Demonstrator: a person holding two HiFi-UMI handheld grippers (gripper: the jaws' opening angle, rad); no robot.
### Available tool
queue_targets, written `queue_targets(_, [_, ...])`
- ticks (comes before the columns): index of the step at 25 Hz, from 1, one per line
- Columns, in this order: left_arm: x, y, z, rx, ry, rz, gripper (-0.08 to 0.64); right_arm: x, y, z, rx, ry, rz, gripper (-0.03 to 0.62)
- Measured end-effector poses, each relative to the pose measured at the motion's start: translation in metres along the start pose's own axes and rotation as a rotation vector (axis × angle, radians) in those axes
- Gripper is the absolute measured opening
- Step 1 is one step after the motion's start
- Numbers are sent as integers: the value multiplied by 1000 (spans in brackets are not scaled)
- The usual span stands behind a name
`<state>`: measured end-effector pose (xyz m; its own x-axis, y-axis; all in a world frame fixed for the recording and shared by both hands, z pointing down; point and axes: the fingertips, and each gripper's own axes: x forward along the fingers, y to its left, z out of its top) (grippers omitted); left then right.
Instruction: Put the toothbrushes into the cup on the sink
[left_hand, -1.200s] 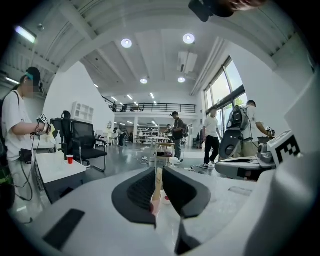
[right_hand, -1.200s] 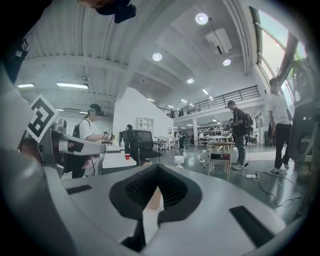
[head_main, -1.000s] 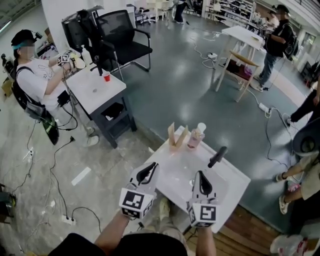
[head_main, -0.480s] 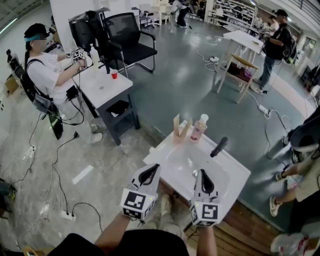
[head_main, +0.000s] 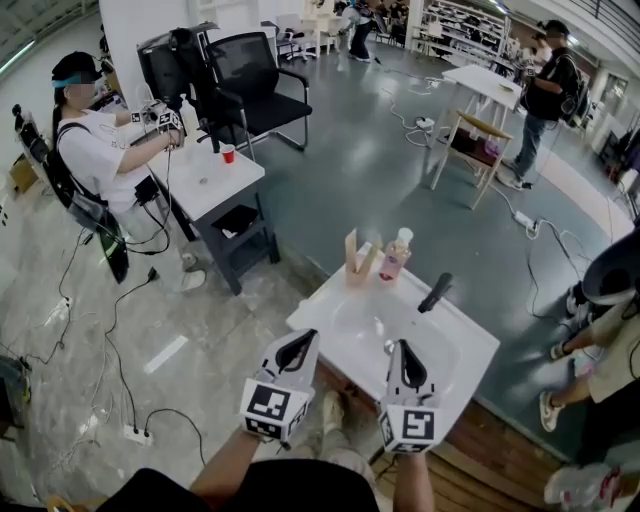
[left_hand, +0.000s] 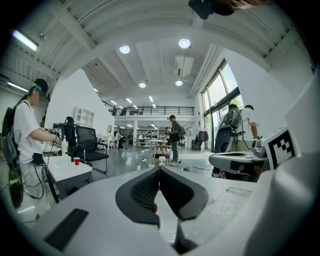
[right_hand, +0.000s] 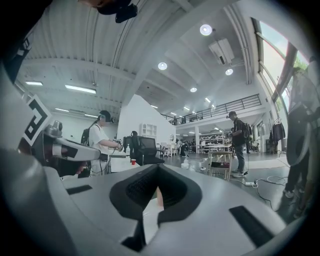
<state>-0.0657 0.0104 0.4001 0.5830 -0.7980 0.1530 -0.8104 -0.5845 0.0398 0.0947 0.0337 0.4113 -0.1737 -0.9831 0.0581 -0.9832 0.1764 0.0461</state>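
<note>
Left gripper (head_main: 300, 342): jaws pressed together, empty, over the near edge of the sink (head_main: 325, 312). Two tan toothbrushes (head_main: 351, 252) stand in the cup (head_main: 357, 279) at the far-left rim, long axes near-vertical, splayed in a V, pointing up. Right gripper (head_main: 401, 350): closed too, empty.

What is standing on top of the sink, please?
On the sink's far rim: a tan holder, a pink bottle and a black tap. The left gripper and right gripper hide its near edge.
</note>
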Motion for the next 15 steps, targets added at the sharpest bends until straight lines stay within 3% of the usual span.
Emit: queue_targets(15, [5, 4, -2, -9, 10, -1, 5, 7, -2, 1, 7, 0, 1, -5])
